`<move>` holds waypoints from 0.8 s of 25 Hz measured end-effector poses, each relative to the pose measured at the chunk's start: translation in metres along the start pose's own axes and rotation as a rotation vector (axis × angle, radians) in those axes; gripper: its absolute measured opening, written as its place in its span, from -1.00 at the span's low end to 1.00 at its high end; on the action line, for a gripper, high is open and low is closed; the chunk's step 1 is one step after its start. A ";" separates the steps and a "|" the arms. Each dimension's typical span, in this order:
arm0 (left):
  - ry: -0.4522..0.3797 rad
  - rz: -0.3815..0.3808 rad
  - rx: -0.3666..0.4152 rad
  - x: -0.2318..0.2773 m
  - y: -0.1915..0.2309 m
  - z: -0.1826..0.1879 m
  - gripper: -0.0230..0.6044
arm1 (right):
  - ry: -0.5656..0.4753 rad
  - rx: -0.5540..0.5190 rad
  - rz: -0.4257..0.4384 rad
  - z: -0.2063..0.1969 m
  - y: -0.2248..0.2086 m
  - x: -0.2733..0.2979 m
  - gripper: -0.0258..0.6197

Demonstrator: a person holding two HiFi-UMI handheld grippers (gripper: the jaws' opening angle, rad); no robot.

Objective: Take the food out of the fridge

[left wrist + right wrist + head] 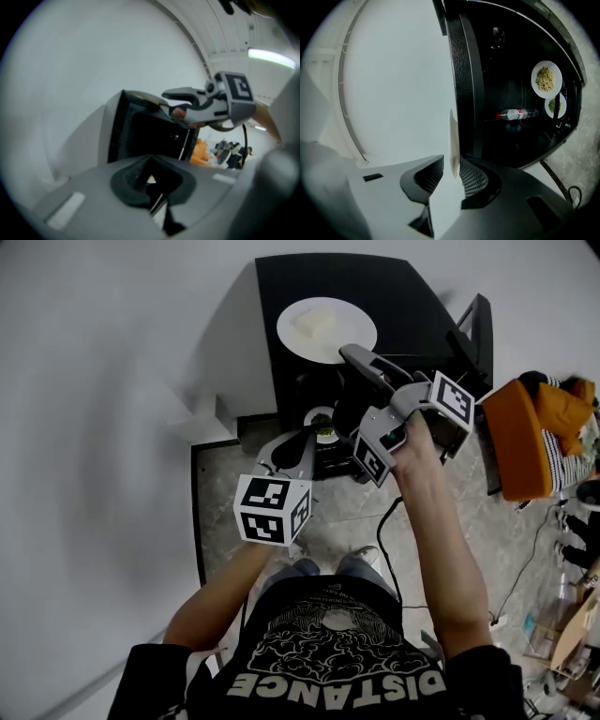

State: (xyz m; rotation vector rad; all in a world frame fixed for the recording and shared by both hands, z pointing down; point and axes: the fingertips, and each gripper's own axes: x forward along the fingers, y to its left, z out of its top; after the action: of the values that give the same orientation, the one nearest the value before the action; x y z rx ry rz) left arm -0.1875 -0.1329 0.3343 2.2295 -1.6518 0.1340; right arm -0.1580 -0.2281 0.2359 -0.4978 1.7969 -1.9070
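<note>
Right tongs (451, 162) stand spread around the white plate's (361, 329) rim atop the black fridge (412, 296); left tongs (151, 174), pressed together, hover before it.

Head view: soft, even room light with no hard shadows. The white wall (112, 381) reads flat and featureless. The plate (352, 341) is nearly washed out against the black fridge (403, 296) top. Straight lines bend strongly toward the edges, and the corners darken.

Left gripper view: the softest of the three. The left gripper (151, 180) in the foreground is a grey blur. A ceiling light (272, 57) flares at upper right. A black ring surrounds the picture.

Right gripper view: sharper. The wall is bright and blank, and the fridge interior is very dark. A dish of food (535, 82) inside shows up crisp and pale. The right gripper (451, 164), close up, is out of focus. Corners are black.
</note>
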 end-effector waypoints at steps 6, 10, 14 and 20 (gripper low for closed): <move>-0.005 0.016 -0.028 0.011 0.012 0.009 -0.92 | 0.042 -0.041 0.054 -0.003 0.005 0.001 -0.66; -0.020 0.044 -0.018 0.006 -0.019 0.006 -0.92 | 0.056 -0.183 0.073 -0.005 0.012 -0.055 -0.67; -0.032 0.092 -0.012 0.006 -0.049 -0.002 -0.92 | 0.096 -0.377 0.040 -0.003 0.001 -0.104 -0.68; -0.034 0.111 0.007 0.020 -0.102 -0.008 -0.92 | 0.125 -0.798 -0.132 0.007 -0.031 -0.158 -0.81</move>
State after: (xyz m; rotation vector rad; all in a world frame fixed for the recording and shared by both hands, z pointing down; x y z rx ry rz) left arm -0.0841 -0.1231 0.3243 2.1568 -1.7963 0.1309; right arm -0.0270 -0.1441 0.2757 -0.7787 2.6417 -1.2394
